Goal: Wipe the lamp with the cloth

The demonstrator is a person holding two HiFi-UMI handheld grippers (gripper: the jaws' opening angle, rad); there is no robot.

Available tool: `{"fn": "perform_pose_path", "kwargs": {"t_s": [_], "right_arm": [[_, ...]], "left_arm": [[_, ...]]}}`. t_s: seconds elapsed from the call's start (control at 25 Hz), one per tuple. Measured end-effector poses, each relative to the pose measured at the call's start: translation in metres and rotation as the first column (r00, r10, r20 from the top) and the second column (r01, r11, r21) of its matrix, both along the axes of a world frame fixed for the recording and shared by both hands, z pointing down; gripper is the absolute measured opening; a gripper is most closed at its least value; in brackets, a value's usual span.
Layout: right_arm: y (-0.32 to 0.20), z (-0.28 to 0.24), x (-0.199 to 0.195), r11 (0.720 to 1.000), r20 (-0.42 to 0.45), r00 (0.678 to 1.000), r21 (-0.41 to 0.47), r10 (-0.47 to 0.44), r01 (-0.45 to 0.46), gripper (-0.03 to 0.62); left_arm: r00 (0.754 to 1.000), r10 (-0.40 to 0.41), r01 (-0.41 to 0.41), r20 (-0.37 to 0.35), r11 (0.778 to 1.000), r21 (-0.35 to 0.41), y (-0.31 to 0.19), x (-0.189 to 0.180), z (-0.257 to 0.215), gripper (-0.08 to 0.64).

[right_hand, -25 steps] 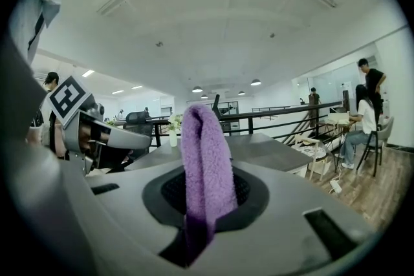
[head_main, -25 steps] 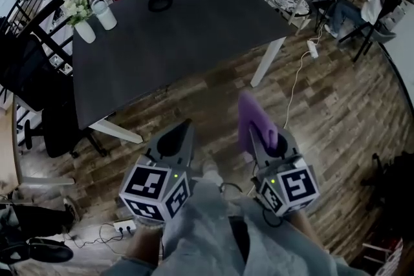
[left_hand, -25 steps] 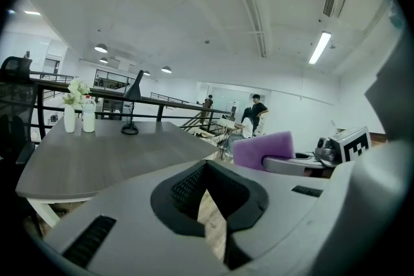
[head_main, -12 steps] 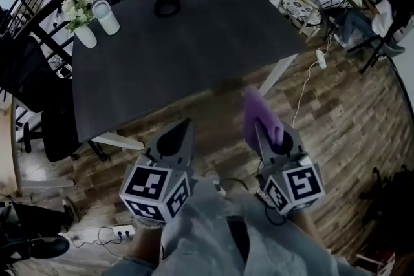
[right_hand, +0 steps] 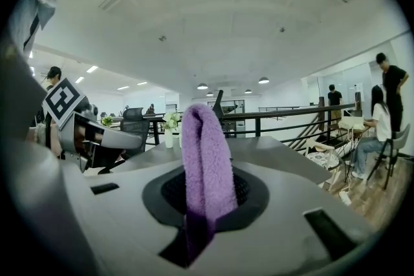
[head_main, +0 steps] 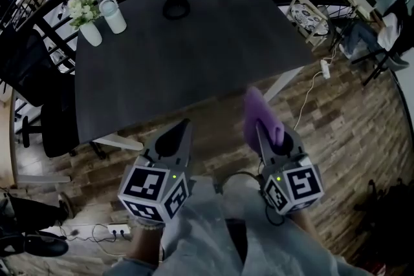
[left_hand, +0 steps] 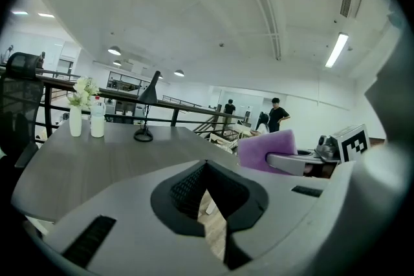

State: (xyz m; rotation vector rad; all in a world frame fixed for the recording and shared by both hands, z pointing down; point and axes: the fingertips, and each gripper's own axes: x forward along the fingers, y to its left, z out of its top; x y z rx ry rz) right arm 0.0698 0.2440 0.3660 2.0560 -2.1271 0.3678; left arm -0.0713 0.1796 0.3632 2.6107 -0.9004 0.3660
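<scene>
Purple cloth (head_main: 256, 108) is clamped upright in the right hand-held gripper (head_main: 261, 130), short of the worktop's (head_main: 194, 68) near edge. Left hand-held gripper (head_main: 183, 130) is closed and empty, alongside. Lamp (head_main: 176, 9) stands at the worktop's far edge.

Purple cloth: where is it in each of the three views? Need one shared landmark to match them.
Head view: cloth lower centre-right, at the near edge of the dark table.
Left gripper view: right of centre, off the table's right side.
Right gripper view: dead centre, upright between the jaws.
Shared landmark: the white vase of flowers on the table.
</scene>
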Motion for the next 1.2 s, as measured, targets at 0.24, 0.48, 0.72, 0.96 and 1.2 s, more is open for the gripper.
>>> {"fn": "perform_pose_path", "kwargs": {"t_s": [0.24, 0.48, 0.72, 0.96, 1.2], "right_arm": [[-0.012, 0.003, 0.001, 0.999, 0.006, 0.999, 0.001, -0.04, 0.04, 0.051], [-0.04, 0.004, 0.011, 0.994, 0.007, 0.994, 0.023, -0.109, 0.109, 0.051], [-0.08, 0.001, 0.03, 0.983, -0.006, 0.983, 0.032, -0.181, 0.181, 0.051], [-0.124, 0.001, 0.064, 0.974, 0.001, 0.974, 0.025, -0.225, 0.225, 0.051], [-0.166, 0.001, 0.106, 0.964, 0.01, 0.965, 0.023, -0.264, 0.263, 0.051]], "left_arm": [[0.999, -0.04, 0.04, -0.001, 0.999, 0.008, -0.008, -0.002, -0.001, 0.012], [0.995, -0.098, 0.098, 0.011, 0.995, 0.031, -0.024, 0.006, -0.002, 0.012], [0.986, -0.166, 0.165, 0.021, 0.986, 0.034, -0.05, 0.019, -0.002, 0.012], [0.977, -0.211, 0.21, 0.018, 0.977, 0.023, -0.083, 0.05, -0.001, 0.012], [0.967, -0.253, 0.253, 0.018, 0.967, 0.017, -0.119, 0.091, -0.001, 0.012]]}}
